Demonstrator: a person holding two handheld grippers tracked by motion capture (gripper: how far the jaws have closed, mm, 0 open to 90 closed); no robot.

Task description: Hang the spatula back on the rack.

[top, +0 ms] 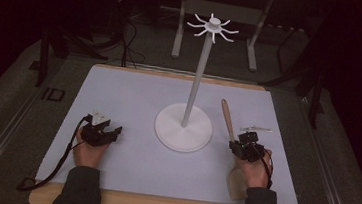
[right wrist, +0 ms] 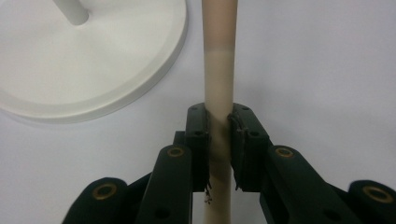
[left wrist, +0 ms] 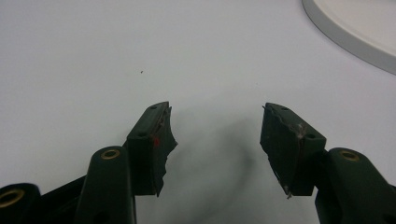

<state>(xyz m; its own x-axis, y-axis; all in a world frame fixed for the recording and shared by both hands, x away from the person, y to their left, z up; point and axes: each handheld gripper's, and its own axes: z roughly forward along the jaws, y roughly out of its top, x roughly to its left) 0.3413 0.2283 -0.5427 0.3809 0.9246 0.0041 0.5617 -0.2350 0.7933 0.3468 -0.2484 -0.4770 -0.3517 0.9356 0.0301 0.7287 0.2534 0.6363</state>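
Right tongs pinch wooden spatula handle low over tabletop beside hanging stand, left tongs spread, idle; lift step, probably next raising handle toward top hooks.

Black grippers, brass rivets; worn finger pads (red mark); dark sleeves.

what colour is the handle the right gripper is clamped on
Pale beige handle, darker tan toward its far end; clearest in the right gripper view.
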